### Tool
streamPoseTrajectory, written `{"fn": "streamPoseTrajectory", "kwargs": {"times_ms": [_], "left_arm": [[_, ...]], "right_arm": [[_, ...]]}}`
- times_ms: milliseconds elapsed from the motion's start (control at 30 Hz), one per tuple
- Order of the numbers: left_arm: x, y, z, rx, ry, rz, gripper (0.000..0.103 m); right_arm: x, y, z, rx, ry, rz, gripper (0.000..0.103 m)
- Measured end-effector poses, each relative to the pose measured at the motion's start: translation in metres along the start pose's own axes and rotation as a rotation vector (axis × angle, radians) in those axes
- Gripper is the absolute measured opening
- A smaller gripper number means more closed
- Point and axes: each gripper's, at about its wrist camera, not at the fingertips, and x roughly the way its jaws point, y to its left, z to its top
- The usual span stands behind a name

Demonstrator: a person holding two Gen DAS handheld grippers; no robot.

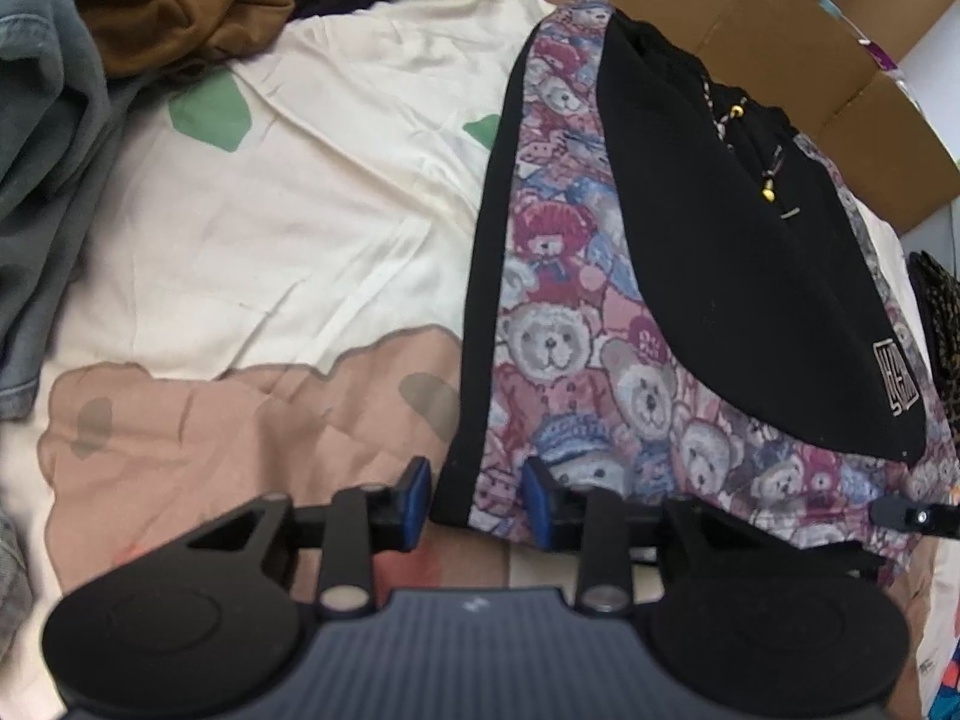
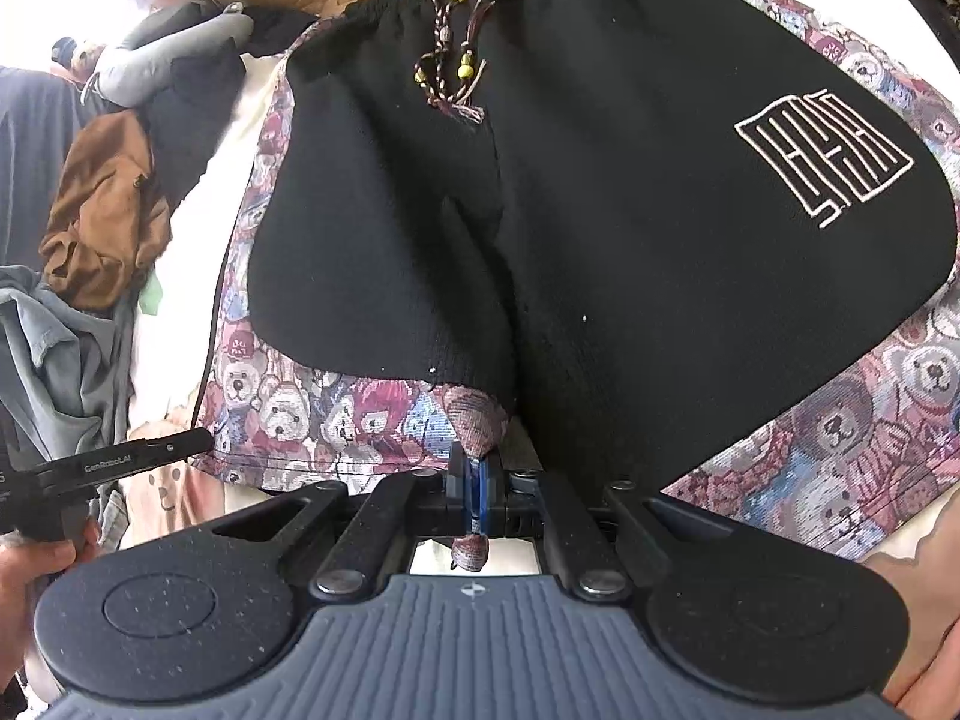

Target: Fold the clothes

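A pair of black shorts with teddy-bear print panels (image 1: 558,324) lies flat on a cream bedsheet (image 1: 288,228), waistband and beaded drawstring (image 2: 450,54) at the far end. My left gripper (image 1: 477,498) is open, its jaws straddling the black-trimmed hem corner of the left leg. My right gripper (image 2: 477,492) is shut on a pinch of bear-print fabric at the crotch hem (image 2: 477,420) between the legs. The shorts fill the right wrist view (image 2: 600,210), with a white logo (image 2: 825,156) on one leg. The left gripper's finger also shows in that view (image 2: 150,453).
A brown garment (image 1: 180,0) and a grey-blue garment (image 1: 42,150) are piled at the left of the bed. Flattened cardboard (image 1: 780,30) lies behind the shorts. A dark patterned garment (image 1: 939,312) sits at the right edge.
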Motion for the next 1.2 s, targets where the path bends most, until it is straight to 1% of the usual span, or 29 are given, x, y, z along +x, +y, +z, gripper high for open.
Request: {"fn": "streamPoseTrajectory", "kwargs": {"times_ms": [33, 100, 233, 367, 433, 533, 733, 800, 833, 1000, 1067, 1167, 1200], "left_arm": [[0.0, -0.001, -0.001, 0.006, 0.0, 0.002, 0.029], [0.001, -0.002, -0.003, 0.017, 0.001, 0.005, 0.028], [0.001, -0.007, -0.006, 0.055, 0.003, 0.024, 0.029], [-0.007, -0.012, -0.007, 0.092, -0.025, 0.064, 0.032], [-0.009, -0.016, -0.007, 0.11, -0.034, 0.064, 0.034], [-0.005, -0.02, -0.009, 0.134, -0.022, 0.064, 0.033], [0.005, -0.022, -0.009, 0.122, -0.01, 0.072, 0.033], [0.008, -0.024, -0.01, 0.123, -0.007, 0.072, 0.029], [0.009, -0.023, -0.01, 0.116, -0.004, 0.071, 0.028], [0.01, -0.016, -0.008, 0.06, -0.002, 0.064, 0.028], [0.011, -0.014, -0.008, 0.052, -0.003, 0.065, 0.028], [0.012, -0.012, -0.009, 0.045, -0.007, 0.072, 0.022], [0.012, -0.011, -0.009, 0.044, -0.008, 0.074, 0.018]], "right_arm": [[0.0, 0.0, 0.0, 0.001, 0.001, 0.0, 0.0], [0.001, 0.001, -0.001, 0.003, 0.001, 0.001, 0.0], [0.001, 0.004, -0.001, -0.007, 0.0, 0.007, 0.0], [0.002, 0.004, -0.002, -0.01, 0.001, 0.011, 0.0], [0.003, 0.003, -0.003, -0.008, 0.002, 0.013, 0.0], [0.004, 0.003, -0.004, -0.007, 0.005, 0.016, 0.0], [0.004, 0.003, -0.004, -0.008, 0.006, 0.017, 0.0], [0.005, 0.003, -0.005, -0.007, 0.006, 0.018, 0.0], [0.005, 0.003, -0.005, -0.006, 0.006, 0.018, 0.0], [0.007, 0.001, -0.005, 0.001, 0.008, 0.019, 0.0], [0.008, 0.002, -0.005, 0.0, 0.009, 0.019, 0.0], [0.009, 0.002, -0.005, 0.001, 0.011, 0.021, 0.0], [0.009, 0.002, -0.005, 0.0, 0.011, 0.023, 0.0]]}}
